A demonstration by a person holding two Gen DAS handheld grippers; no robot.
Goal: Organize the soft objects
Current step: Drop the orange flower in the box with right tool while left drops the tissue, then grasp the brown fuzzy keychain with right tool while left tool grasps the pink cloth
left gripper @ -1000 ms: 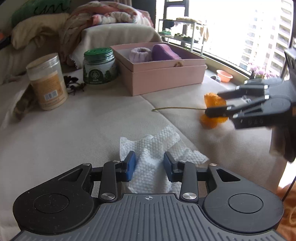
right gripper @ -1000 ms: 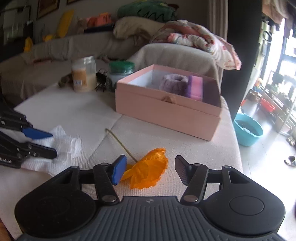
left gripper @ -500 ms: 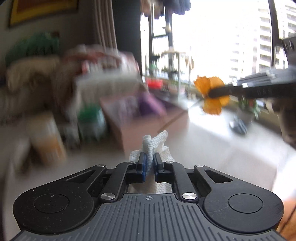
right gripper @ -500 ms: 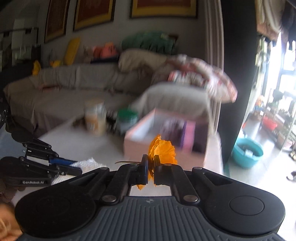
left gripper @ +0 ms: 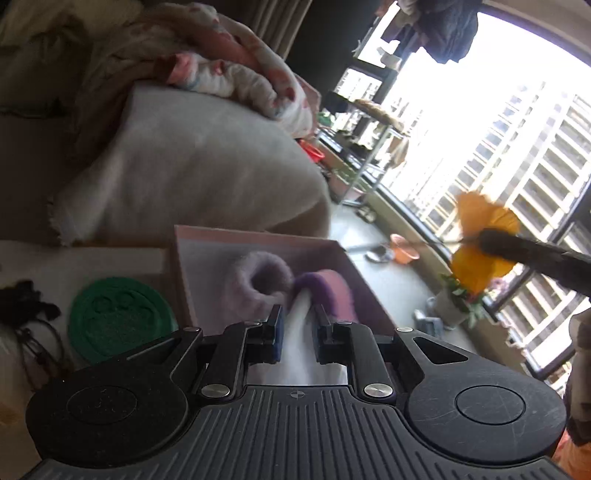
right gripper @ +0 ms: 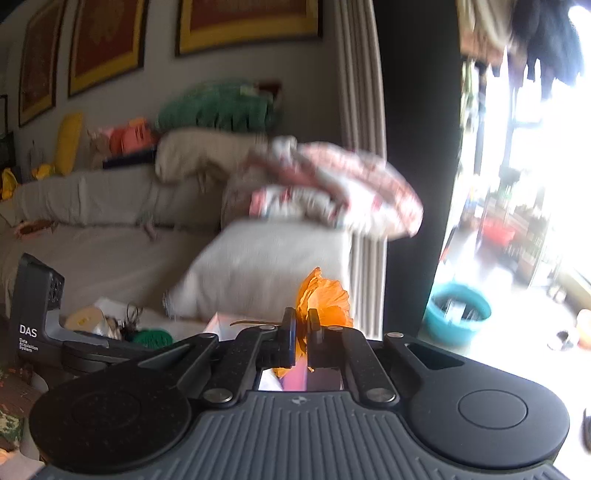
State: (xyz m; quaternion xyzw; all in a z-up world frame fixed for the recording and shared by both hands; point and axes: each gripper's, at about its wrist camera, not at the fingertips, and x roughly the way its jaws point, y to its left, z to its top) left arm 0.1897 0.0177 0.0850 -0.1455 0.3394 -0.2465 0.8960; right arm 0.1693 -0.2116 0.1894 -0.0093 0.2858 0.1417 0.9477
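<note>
Left gripper (left gripper: 297,325) — jaws opening, white tissue (left gripper: 301,321) between the pads — hangs over the pink box (left gripper: 192,273). Right gripper (right gripper: 302,334) clamps the orange flower (right gripper: 325,299) in open air; the box below is mostly hidden, motion-blurred.

Daylight glare from window (left gripper: 517,110), dim interior, motion blur throughout, fisheye bending at edges

Two grippers are showing: the left gripper (left gripper: 297,326) and the right gripper (right gripper: 302,334). One orange fabric flower (right gripper: 325,299) is showing. One white paper towel (left gripper: 298,325), one pink box (left gripper: 192,266) at 12 o'clock, one lilac ring (left gripper: 258,275), one purple pad (left gripper: 332,286), possibly foam. One green lid (left gripper: 120,319) is lying at 9 o'clock. Three framed pictures (right gripper: 247,22) are hanging.
</note>
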